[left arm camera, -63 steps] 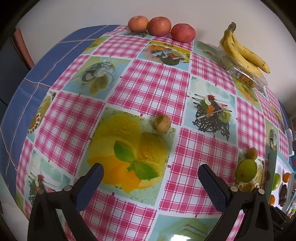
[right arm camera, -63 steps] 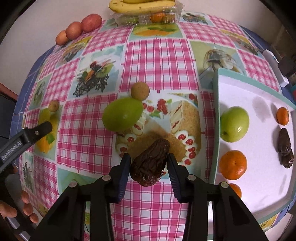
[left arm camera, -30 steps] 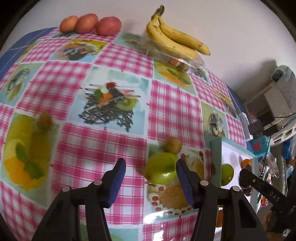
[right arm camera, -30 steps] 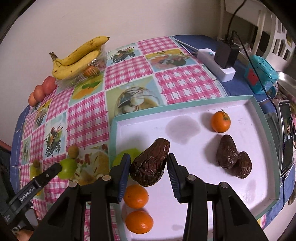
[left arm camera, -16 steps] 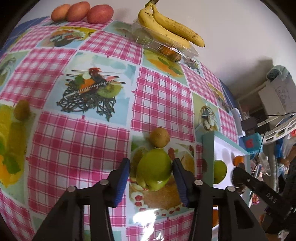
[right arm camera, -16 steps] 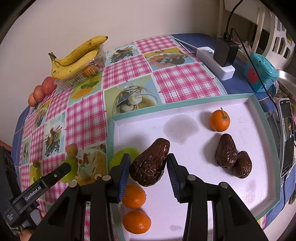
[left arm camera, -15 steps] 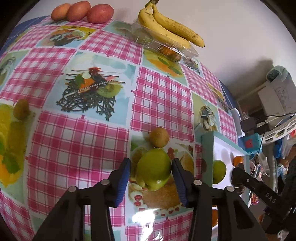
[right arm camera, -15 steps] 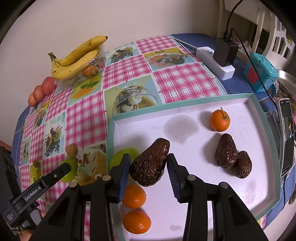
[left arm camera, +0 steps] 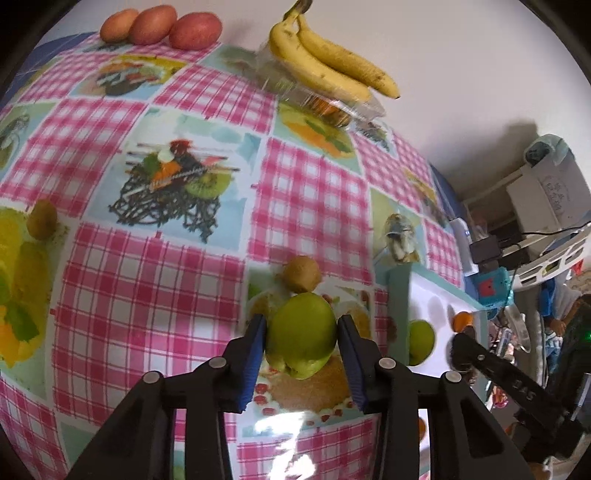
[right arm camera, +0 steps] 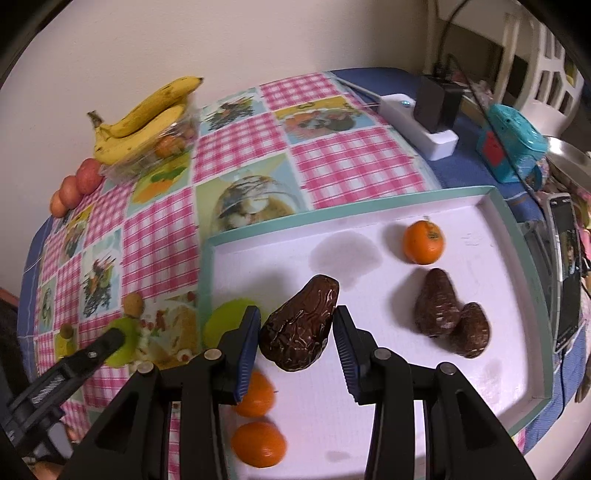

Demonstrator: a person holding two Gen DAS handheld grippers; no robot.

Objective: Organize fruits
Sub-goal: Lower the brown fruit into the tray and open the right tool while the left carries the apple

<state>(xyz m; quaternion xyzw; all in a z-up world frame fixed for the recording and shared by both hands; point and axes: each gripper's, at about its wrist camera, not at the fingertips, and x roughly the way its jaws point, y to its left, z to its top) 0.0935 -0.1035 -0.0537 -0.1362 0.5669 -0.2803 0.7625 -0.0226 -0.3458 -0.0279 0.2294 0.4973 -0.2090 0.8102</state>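
Tabletop [left arm camera: 303, 206]: covered with a pink checked cloth printed with food pictures; a pale wall runs along its far edge.
Far left: three red apples [left arm camera: 159, 26] in a row against the wall.
Left edge: a small brown kiwi [left arm camera: 42, 218] alone on a yellow print.
Far middle: a bunch of bananas [left arm camera: 328, 62] lying on top of a clear plastic box [left arm camera: 328, 105] with orange fruit inside.
Left gripper [left arm camera: 301, 338]: its blue-padded fingers [left arm camera: 255, 347] pinch a green apple [left arm camera: 301, 334] from both sides; I cannot tell whether the apple sits on the cloth or is just off it.
Second kiwi [left arm camera: 301, 274]: just beyond the held green apple, touching or nearly touching it.
Tray [right arm camera: 524, 258]: white with a teal rim, on the right part of the tabletop.
Tray, near left: another green apple [right arm camera: 229, 319] by the left rim, and two oranges [right arm camera: 258, 439] closer to the near edge, partly behind the right gripper.
Right gripper [right arm camera: 295, 334]: held over the tray, its fingers [right arm camera: 345, 350] clamped on a dark, wrinkled avocado [right arm camera: 299, 328] with the narrow end pointing away.
Tray, right: two more dark avocados [right arm camera: 448, 317] lying against each other, with a single orange [right arm camera: 423, 242] just beyond them.
Far right, off the tray: a white power strip [right arm camera: 417, 118] with a black plug in it, and a teal box [right arm camera: 511, 147].
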